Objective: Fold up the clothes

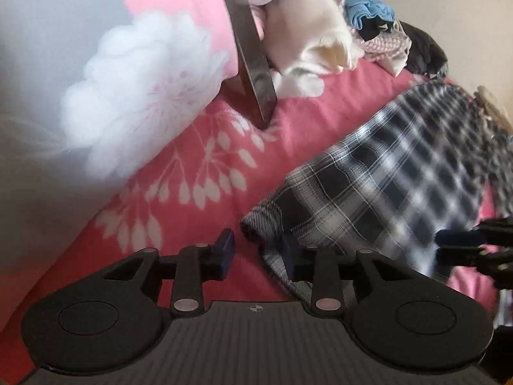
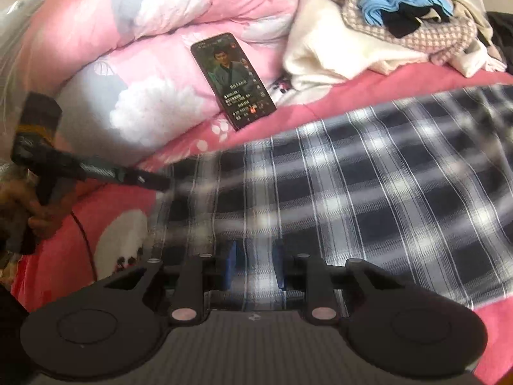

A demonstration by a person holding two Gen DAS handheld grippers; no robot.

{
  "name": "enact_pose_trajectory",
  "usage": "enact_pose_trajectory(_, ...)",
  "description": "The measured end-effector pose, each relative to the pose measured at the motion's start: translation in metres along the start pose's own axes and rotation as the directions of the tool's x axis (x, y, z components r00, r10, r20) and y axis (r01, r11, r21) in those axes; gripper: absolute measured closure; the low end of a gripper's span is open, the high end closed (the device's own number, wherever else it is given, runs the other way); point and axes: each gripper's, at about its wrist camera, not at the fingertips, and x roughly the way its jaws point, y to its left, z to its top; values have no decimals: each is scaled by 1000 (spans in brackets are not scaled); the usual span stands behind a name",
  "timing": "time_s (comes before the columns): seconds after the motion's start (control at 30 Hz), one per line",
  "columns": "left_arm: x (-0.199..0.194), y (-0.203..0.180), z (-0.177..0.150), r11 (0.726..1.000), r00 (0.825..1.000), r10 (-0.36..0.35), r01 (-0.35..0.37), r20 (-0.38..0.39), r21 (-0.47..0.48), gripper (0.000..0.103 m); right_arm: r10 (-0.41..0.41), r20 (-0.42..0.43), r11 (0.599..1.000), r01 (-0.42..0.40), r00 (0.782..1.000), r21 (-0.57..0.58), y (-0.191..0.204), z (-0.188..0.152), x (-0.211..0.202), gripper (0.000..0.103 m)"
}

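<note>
A dark blue and white plaid garment (image 1: 394,173) lies spread on the pink floral bed sheet (image 1: 192,166). My left gripper (image 1: 258,252) stands at its near corner with its jaws apart. The right finger is tucked under the cloth edge, and the left fingertip (image 1: 226,247) is over bare sheet. In the right wrist view the plaid garment (image 2: 368,176) fills the middle. My right gripper (image 2: 255,264) is shut on its near edge, with fabric bunched between the pads. The left gripper (image 2: 157,184) reaches in from the left, held by a hand (image 2: 38,215).
A phone (image 2: 234,80) with a lit screen leans on the rolled pink and grey quilt (image 2: 144,32). A pile of unfolded clothes (image 2: 400,25), white, blue, black and checked, sits at the back right. The right gripper (image 1: 461,247) shows at the right edge of the left view.
</note>
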Motion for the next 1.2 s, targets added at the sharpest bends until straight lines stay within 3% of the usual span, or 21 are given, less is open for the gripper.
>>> enact_pose_trajectory(0.07, -2, -14, -4, 997, 998, 38, -41, 48, 70, 86, 8, 5, 1000, -8, 1000, 0, -1, 5, 2, 76)
enact_pose_trajectory(0.13, -7, -37, -12, 973, 993, 54, -77, 109, 218, 90, 18, 10, 1000, -18, 1000, 13, -2, 9, 3, 75)
enact_pose_trajectory(0.27, -9, -84, -40, 850, 989, 0, -80, 151, 521, 90, 29, 5, 998, -29, 1000, 50, -8, 12, 7, 75)
enact_pose_trajectory(0.33, -4, -94, -48, 819, 993, -25, -47, 118, 572, 86, 24, -7, 998, -24, 1000, 61, -9, 12, 10, 75)
enact_pose_trajectory(0.47, 1, -82, -46, 862, 999, -33, 7, 42, 507, 84, 20, -22, 998, -18, 1000, 64, -9, 11, 12, 75)
enact_pose_trajectory(0.63, -25, -49, -30, 926, 995, -91, 74, 29, 370, 80, 17, -29, 998, -15, 999, 65, -7, 9, 11, 75)
enact_pose_trajectory(0.8, -32, -35, -21, 946, 996, -86, 70, 37, 315, 80, 21, -32, 998, -19, 999, 60, -5, 9, 12, 75)
enact_pose_trajectory(0.93, -29, -19, -15, 976, 993, -119, 117, -4, 184, 80, 16, -31, 999, -15, 999, 45, -1, 10, 12, 75)
enact_pose_trajectory(1.07, -26, -13, -16, 987, 997, -75, 74, -1, 143, 77, 36, -29, 999, -34, 999, 42, 1, 16, 14, 75)
enact_pose_trajectory(1.2, -19, -10, -17, 995, 999, -40, 40, 3, 89, 67, 62, -28, 998, -62, 998, 11, 8, 31, 20, 75)
